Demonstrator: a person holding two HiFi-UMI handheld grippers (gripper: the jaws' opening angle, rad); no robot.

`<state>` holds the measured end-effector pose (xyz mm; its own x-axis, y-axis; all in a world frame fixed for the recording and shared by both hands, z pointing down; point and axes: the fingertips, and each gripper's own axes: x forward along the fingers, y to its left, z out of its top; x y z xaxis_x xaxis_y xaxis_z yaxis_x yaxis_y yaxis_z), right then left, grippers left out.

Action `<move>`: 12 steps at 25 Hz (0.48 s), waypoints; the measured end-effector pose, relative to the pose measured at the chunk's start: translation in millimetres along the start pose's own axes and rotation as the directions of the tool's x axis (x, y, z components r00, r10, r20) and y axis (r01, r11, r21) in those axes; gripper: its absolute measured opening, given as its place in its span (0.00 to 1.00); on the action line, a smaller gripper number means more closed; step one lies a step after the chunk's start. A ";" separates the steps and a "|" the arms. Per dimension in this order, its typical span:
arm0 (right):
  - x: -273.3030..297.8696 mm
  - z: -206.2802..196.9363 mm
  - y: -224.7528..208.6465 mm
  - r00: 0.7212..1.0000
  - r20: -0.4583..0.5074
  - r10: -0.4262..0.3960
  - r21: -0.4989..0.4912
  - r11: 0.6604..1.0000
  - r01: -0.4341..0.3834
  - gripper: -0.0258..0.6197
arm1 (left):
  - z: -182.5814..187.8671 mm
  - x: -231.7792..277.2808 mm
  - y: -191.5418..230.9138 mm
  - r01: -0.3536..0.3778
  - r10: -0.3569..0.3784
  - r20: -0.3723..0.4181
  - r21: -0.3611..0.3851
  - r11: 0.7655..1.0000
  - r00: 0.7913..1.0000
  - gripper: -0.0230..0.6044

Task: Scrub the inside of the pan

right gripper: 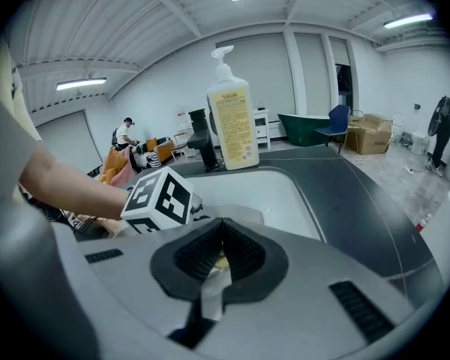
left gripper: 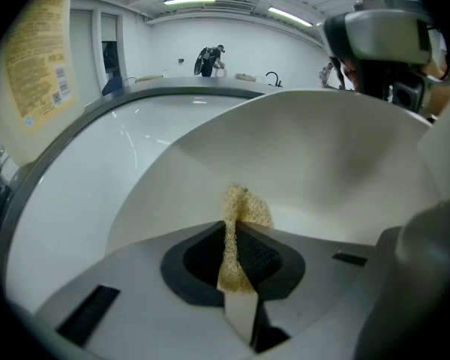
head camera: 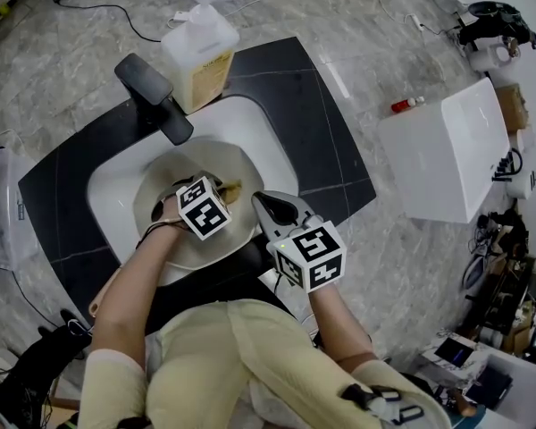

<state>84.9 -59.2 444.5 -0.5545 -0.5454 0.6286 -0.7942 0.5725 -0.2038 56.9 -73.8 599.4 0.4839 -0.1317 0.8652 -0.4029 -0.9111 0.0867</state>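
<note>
Where the white sink (head camera: 255, 123) is set into a black counter (head camera: 290, 83), the pale pan (head camera: 174, 168) is seen lying in the basin, below the black tap (head camera: 154, 96). The left gripper (head camera: 220, 194) is lowered inside the pan, near its far wall. In the left gripper view its jaws are seen closed tight on a tan mesh scrubber (left gripper: 244, 205). One end of the scrubber is pinched between the pads, and the other end sticks out beyond the tips towards the pan's inner wall (left gripper: 322, 163). Whether the scrubber touches that wall cannot be told. In the head view the scrubber (head camera: 234, 189) shows as a small yellowish patch just beyond the left marker cube.

The right gripper (head camera: 263, 204) is held at the pan's right edge. In the right gripper view (right gripper: 221, 235) its jaws are seen drawn together, with the pale rim of the pan (right gripper: 244, 216) caught between the pads. The left cube and forearm are seen just past the rim.

A soap bottle (head camera: 199, 56) with a pump top is stood on the counter behind the sink, just beside the tap.
</note>
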 end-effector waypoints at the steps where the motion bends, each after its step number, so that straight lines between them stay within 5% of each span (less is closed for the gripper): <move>1: -0.5 0.3 0.7 1.000 0.003 0.000 0.000 1.000 0.000 0.07 | 2.2 -1.4 -4.7 0.018 -0.018 0.007 0.017 1.000 1.000 0.10; 12: -5.7 -2.3 8.2 1.000 0.006 0.005 -0.007 1.000 -0.005 0.07 | -3.0 -27.0 -58.8 0.278 -0.275 -0.043 0.220 0.935 0.960 0.10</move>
<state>82.1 -50.0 441.0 -0.5601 -0.5458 0.6232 -0.7895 0.5795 -0.2021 65.2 -15.4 572.4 0.5422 0.1411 0.8283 -0.0718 -0.9744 0.2130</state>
